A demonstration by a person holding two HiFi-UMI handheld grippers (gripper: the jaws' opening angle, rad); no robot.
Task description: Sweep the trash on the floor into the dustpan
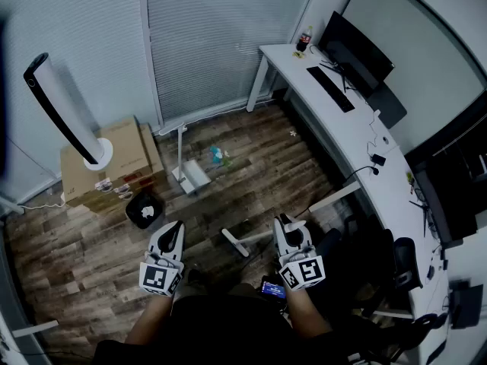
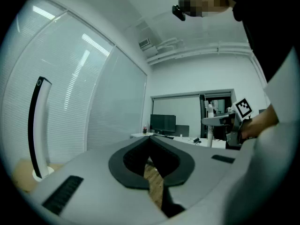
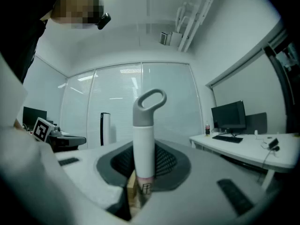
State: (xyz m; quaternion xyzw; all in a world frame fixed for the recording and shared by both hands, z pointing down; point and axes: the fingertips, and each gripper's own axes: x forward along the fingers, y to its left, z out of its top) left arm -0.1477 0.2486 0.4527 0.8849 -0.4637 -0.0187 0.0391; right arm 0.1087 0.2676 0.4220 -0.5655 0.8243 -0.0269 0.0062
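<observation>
Near a brown cardboard box (image 1: 114, 162), a round black bin (image 1: 144, 209) holds white scraps. Crumpled blue-green trash (image 1: 219, 156) lies on the dark wood-plank floor (image 1: 259, 173), just beside the white long-handled dustpan (image 1: 192, 176). Your right hand-held gripper (image 3: 140, 189) clamps a smooth white broom handle with a grey loop (image 3: 144, 139). Your left hand-held gripper (image 2: 157, 184) is closed, empty.

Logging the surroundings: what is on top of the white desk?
On the desk stand a monitor, a keyboard and a bottle, with small dark items nearer. Whatever lies behind the monitor is covered.
</observation>
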